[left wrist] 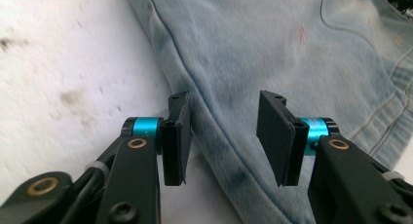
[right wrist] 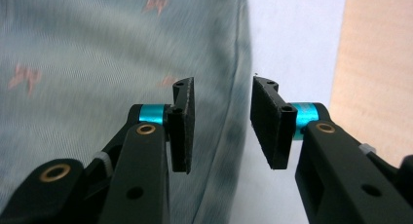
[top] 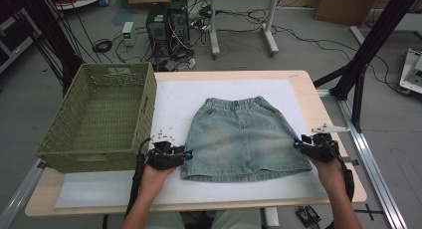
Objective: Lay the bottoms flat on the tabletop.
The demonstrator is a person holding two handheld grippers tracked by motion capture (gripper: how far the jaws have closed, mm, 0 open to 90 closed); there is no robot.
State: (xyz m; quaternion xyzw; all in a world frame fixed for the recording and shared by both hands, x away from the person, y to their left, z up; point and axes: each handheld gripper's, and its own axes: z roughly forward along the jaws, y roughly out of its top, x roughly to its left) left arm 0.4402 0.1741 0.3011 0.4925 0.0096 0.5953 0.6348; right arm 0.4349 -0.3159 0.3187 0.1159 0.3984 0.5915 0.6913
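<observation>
A light-blue denim skirt (top: pixel 244 139) with small pink marks lies flat on a white mat (top: pixel 174 99), waistband toward the far side. My left gripper (top: pixel 186 154) sits at the skirt's left side seam near the hem. In the left gripper view its jaws (left wrist: pixel 224 131) stand open, straddling the seam of the skirt (left wrist: pixel 272 48) without pressing on it. My right gripper (top: pixel 298 143) is at the skirt's right edge. In the right gripper view it (right wrist: pixel 221 121) is open too, with the skirt's (right wrist: pixel 97 48) side seam running between the pads.
A green woven basket (top: pixel 144 109) stands at the table's left, close to my left hand. The wooden tabletop (top: pixel 303 89) shows bare beyond the mat on the right. Black frame posts rise at the far right; computers and cables lie on the floor behind.
</observation>
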